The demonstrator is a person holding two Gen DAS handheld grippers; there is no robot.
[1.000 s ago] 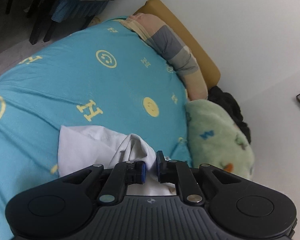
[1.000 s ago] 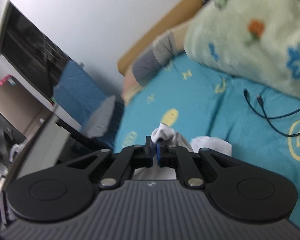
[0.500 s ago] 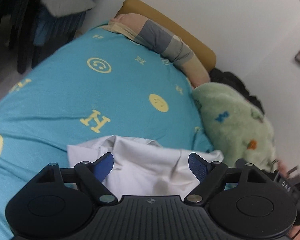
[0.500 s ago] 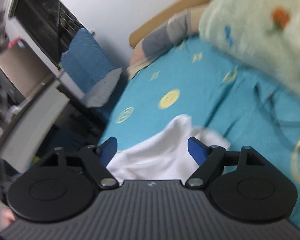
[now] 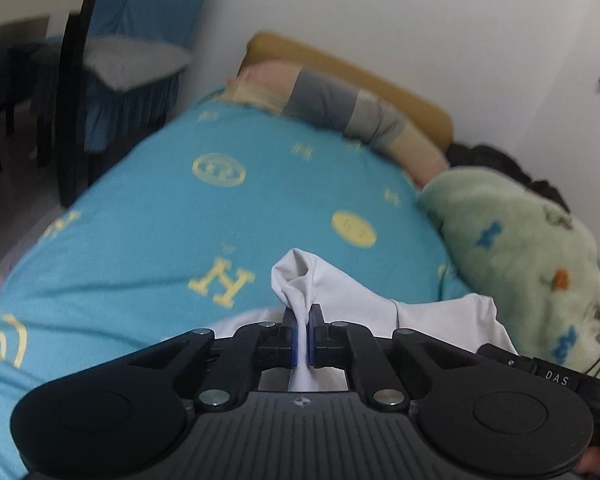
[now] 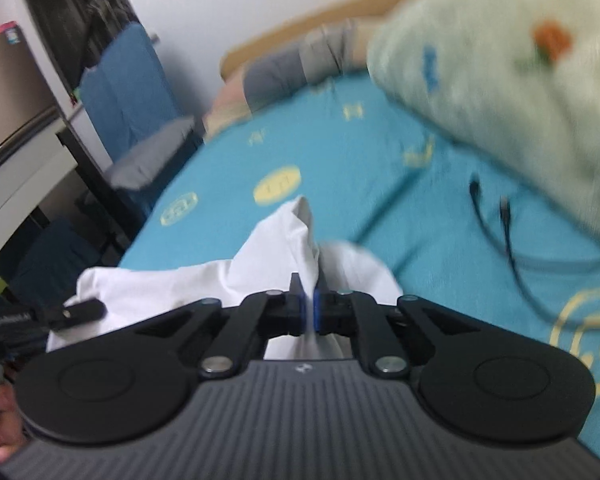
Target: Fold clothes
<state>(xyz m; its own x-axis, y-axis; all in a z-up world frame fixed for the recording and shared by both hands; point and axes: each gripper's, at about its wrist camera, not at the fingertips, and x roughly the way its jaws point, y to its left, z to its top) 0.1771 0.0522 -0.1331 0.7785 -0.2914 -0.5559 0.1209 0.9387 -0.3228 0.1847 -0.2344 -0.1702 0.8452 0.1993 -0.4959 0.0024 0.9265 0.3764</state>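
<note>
A white garment (image 5: 340, 284) lies bunched on a turquoise bed sheet (image 5: 140, 240) printed with yellow letters and smileys. My left gripper (image 5: 302, 320) is shut on a pinched fold of the cloth, which stands up in a peak past the blue pads. In the right wrist view the same white garment (image 6: 284, 240) rises in a ridge, and my right gripper (image 6: 309, 300) is shut on that fold. The other gripper's black body (image 6: 28, 320) shows at the left edge beside the cloth, with a hand (image 6: 0, 420) below it. This view is blurred.
A pale green fleece blanket (image 5: 520, 248) is heaped on the right of the bed, with a striped pillow (image 5: 340, 108) along the wall. Black cables (image 6: 500, 224) lie on the sheet near the blanket. A blue-covered chair (image 5: 132, 40) and dark furniture stand left of the bed.
Both grippers held the cloth a second ago, spread wide open over the flattened garment, and have now shut on new folds of it. Both wrists rolled.
</note>
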